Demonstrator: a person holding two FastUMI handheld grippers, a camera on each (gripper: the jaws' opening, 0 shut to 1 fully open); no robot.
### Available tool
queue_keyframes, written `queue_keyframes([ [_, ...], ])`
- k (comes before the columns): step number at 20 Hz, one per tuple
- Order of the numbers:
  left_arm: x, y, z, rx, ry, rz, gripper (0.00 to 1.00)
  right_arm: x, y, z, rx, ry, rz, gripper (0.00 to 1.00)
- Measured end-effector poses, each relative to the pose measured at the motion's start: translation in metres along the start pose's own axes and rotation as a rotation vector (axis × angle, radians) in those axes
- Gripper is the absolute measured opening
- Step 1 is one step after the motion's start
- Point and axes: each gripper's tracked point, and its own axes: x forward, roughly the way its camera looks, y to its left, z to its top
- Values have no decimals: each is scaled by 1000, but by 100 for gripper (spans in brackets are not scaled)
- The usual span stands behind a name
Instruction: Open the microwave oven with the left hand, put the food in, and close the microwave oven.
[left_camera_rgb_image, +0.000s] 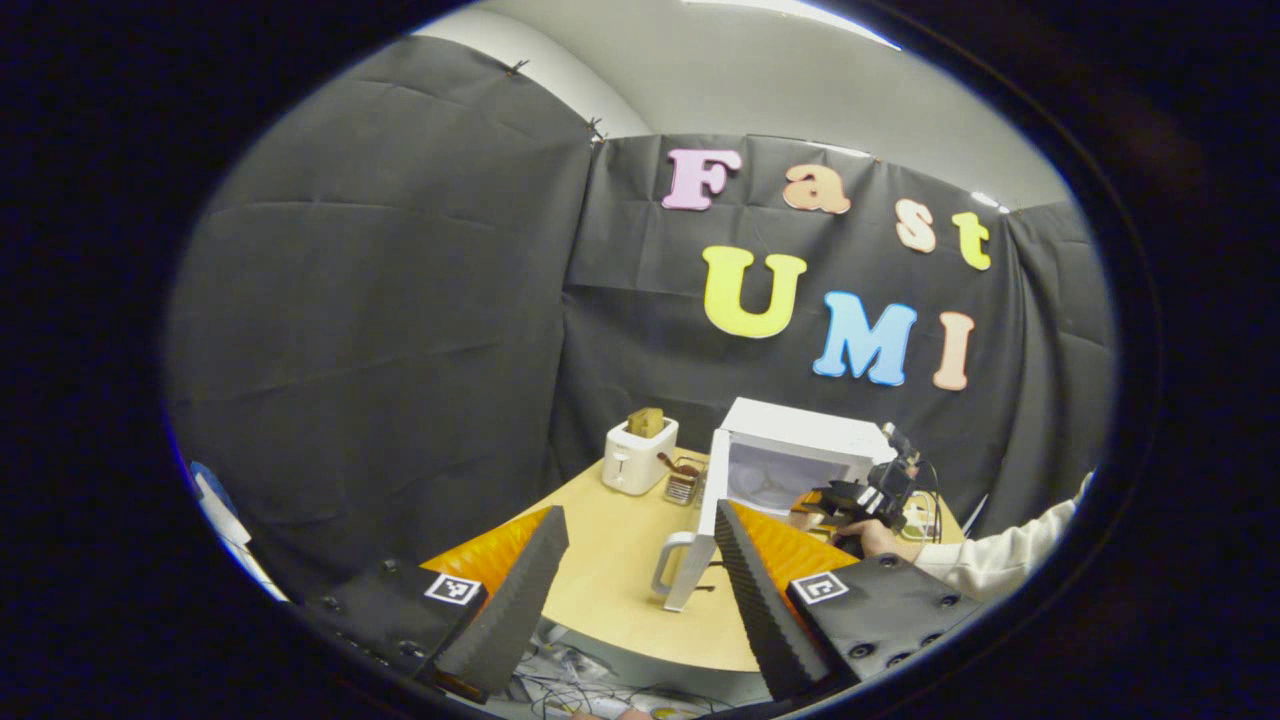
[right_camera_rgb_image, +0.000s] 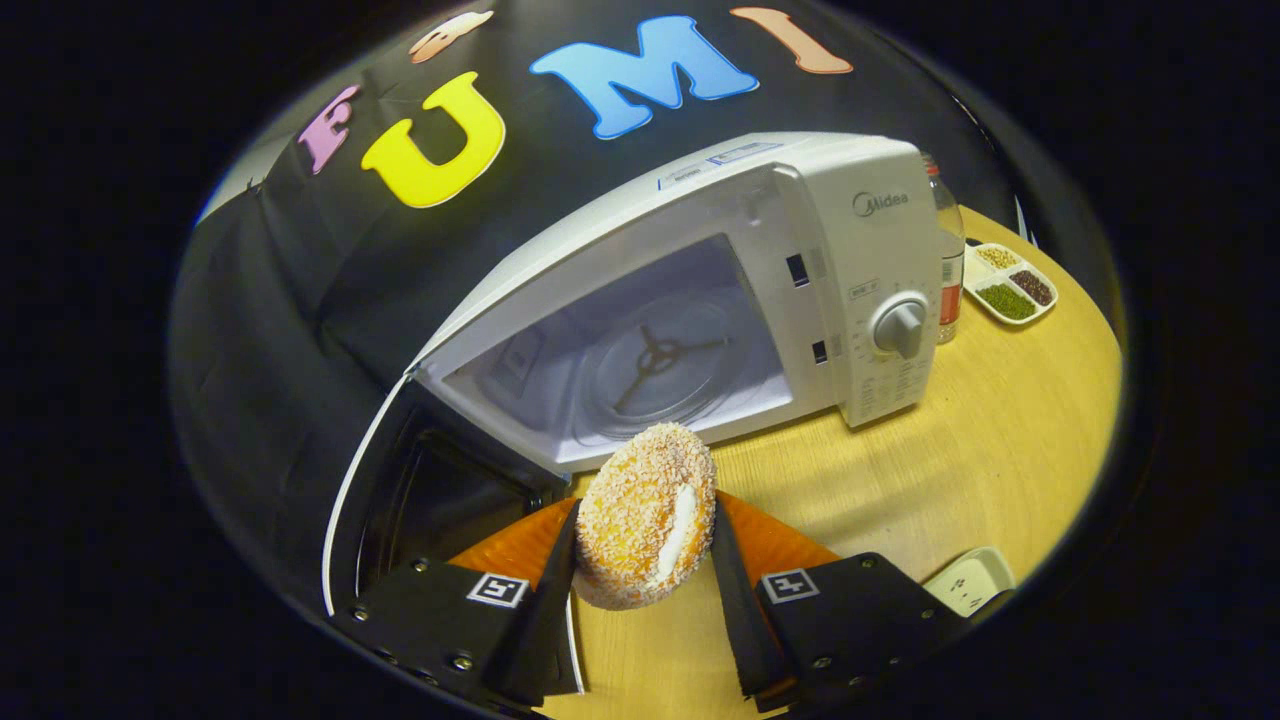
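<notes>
A white microwave oven (right_camera_rgb_image: 850, 260) stands on the wooden table with its door (right_camera_rgb_image: 400, 480) swung wide open to the left; the glass turntable (right_camera_rgb_image: 655, 365) inside is bare. My right gripper (right_camera_rgb_image: 645, 520) is shut on a crumb-coated round pastry (right_camera_rgb_image: 645, 525) with a cream-filled edge, held upright just in front of the oven's opening. In the left gripper view my left gripper (left_camera_rgb_image: 640, 535) is open and holds nothing, pulled back from the table's near edge. Farther off there, the microwave oven (left_camera_rgb_image: 790, 455) shows with its door (left_camera_rgb_image: 700, 550) open, and the right gripper (left_camera_rgb_image: 865, 495) in a hand at its mouth.
A white toaster (left_camera_rgb_image: 638, 455) with a slice of bread in it stands left of the oven, a small wire holder (left_camera_rgb_image: 684, 485) beside it. Right of the oven are a bottle (right_camera_rgb_image: 948, 250) and a divided dish of grains (right_camera_rgb_image: 1005, 285). A white power strip (right_camera_rgb_image: 968, 582) lies near the table edge.
</notes>
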Motion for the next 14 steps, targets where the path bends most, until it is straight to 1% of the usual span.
queue_keyframes([
  [2, 10, -2, -5, 17, 39, 33, 94, 25, 2, 3, 33, 0, -7, 70],
  [4, 13, -10, -5, 29, 63, 43, 94, 46, 4, 7, 52, -14, -13, 70],
  [7, 26, -15, -12, 71, 121, 70, 94, 70, 5, 13, 57, -49, -31, 70],
  [11, 39, -22, -9, 132, 162, 90, 94, 97, 7, 27, 89, -109, -44, 70],
  [12, 41, -22, -7, 136, 167, 98, 94, 104, 4, 29, 105, -110, -49, 71],
  [13, 43, -24, -8, 136, 173, 107, 95, 107, 2, 35, 110, -138, -73, 75],
  [14, 44, -25, -7, 135, 179, 119, 95, 114, -4, 40, 110, -166, -93, 74],
])
